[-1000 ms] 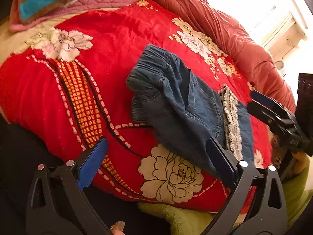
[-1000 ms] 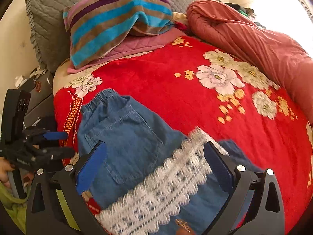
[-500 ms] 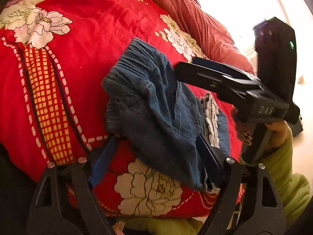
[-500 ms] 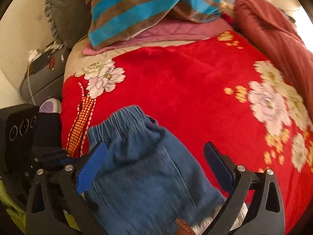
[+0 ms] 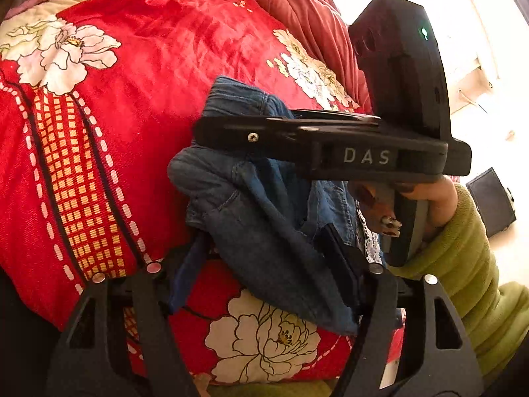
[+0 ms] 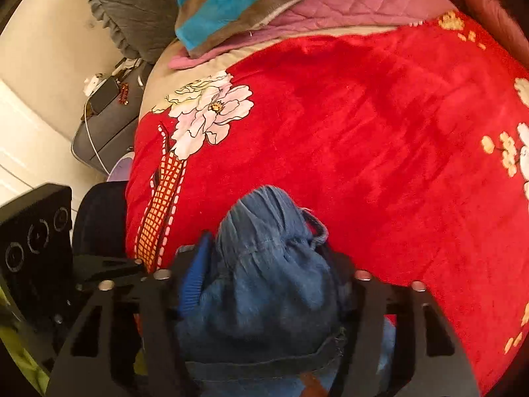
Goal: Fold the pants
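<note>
Red floral blanket [image 6: 363, 125] w/ striped pillow [image 6: 231, 0] (bed).

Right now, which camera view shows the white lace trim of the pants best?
The left wrist view: a strip of the lace trim shows beside the denim pants, near the hand. In the right wrist view, no lace is visible on the bunched denim.

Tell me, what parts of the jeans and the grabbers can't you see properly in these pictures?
- Right wrist view: the denim pants bunch between the closing right gripper, hiding its far finger; the legs run off the bottom edge.
- Left wrist view: the right gripper's black body crosses the waistband, so its fingertips are hidden.
- Left wrist view: the closing left gripper has denim over its pads; contact unclear.
- The lace trim is mostly covered.
</note>
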`<move>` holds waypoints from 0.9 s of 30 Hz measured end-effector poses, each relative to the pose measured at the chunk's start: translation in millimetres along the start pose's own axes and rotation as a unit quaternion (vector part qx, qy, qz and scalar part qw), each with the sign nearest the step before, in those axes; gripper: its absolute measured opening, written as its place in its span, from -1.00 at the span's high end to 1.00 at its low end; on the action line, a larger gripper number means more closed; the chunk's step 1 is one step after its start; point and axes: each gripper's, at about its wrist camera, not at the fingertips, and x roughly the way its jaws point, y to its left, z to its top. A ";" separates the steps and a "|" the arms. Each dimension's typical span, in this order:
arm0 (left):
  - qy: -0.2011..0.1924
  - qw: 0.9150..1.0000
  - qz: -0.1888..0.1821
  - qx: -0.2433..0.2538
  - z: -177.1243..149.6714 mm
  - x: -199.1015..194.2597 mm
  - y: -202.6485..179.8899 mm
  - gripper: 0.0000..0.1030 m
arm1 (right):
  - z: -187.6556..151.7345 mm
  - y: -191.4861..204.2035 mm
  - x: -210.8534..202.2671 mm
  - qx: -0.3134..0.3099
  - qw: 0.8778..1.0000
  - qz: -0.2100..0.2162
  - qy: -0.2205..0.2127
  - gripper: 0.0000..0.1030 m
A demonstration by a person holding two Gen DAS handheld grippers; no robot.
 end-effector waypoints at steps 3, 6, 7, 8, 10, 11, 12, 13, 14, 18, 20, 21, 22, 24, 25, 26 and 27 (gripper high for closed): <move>-0.006 1.000 -0.010 0.010 -3.8 -3.0 -6.4 -0.45 | -10.5 -1.3 -32.0 0.008 0.999 0.014 -0.043 0.36; -0.012 1.000 -0.013 0.015 -7.2 -5.5 -12.0 -0.53 | -25.6 0.7 -65.5 0.012 0.996 0.024 -0.086 0.38; -0.011 1.000 -0.016 0.016 -7.6 -5.3 -13.5 -0.57 | -31.4 0.3 -75.3 0.012 0.995 0.025 -0.097 0.38; -0.009 1.000 -0.019 0.018 -7.5 -3.4 -17.0 -0.58 | -36.8 0.8 -84.6 0.014 0.994 0.026 -0.108 0.38; -0.006 0.999 -0.020 0.024 -6.2 0.0 -23.0 -0.61 | -49.5 1.2 -103.7 0.021 0.991 0.032 -0.132 0.38; -0.001 0.999 -0.027 0.027 -5.8 3.9 -28.3 -0.63 | -55.3 1.5 -112.3 0.023 0.989 0.034 -0.141 0.38; 0.004 0.999 -0.038 0.027 -5.2 7.4 -33.0 -0.63 | -63.3 2.1 -122.4 0.024 0.987 0.035 -0.153 0.38; 0.007 0.998 -0.047 0.027 -4.2 10.4 -36.3 -0.64 | -69.9 1.8 -129.7 0.025 0.986 0.034 -0.162 0.38; 0.014 0.998 -0.062 0.027 -2.6 15.8 -42.2 -0.64 | -75.2 1.1 -134.9 0.027 0.985 0.033 -0.167 0.38; 0.040 0.994 -0.087 0.053 -1.6 29.9 -70.0 -0.62 | -101.0 -1.9 -156.4 0.039 0.981 0.024 -0.190 0.38; 0.048 0.991 -0.092 0.085 -4.2 33.7 -92.3 -0.61 | -111.2 -4.9 -164.6 0.048 0.978 0.018 -0.202 0.32; 0.050 0.990 -0.094 0.095 -4.5 35.1 -99.6 -0.60 | -115.8 -7.3 -167.9 0.052 0.977 0.015 -0.206 0.27; 0.053 0.988 -0.098 0.111 -6.0 37.5 -110.1 -0.59 | -125.3 -10.4 -174.8 0.060 0.975 0.009 -0.212 0.19; 0.059 0.984 -0.105 0.135 -14.8 39.4 -122.7 -0.57 | -143.7 -14.7 -185.6 0.076 0.971 -0.005 -0.226 0.00; 0.062 0.981 -0.109 0.147 -20.0 40.4 -128.4 -0.57 | -153.9 -17.5 -190.8 0.088 0.968 -0.011 -0.234 -0.17; 0.071 0.977 -0.114 0.165 -26.6 43.6 -138.0 -0.57 | -164.1 -20.8 -195.2 0.100 0.965 -0.018 -0.241 -0.24; 0.081 0.973 -0.117 0.182 -33.7 46.6 -145.0 -0.57 | -178.3 -25.3 -200.1 0.121 0.960 -0.033 -0.250 -0.41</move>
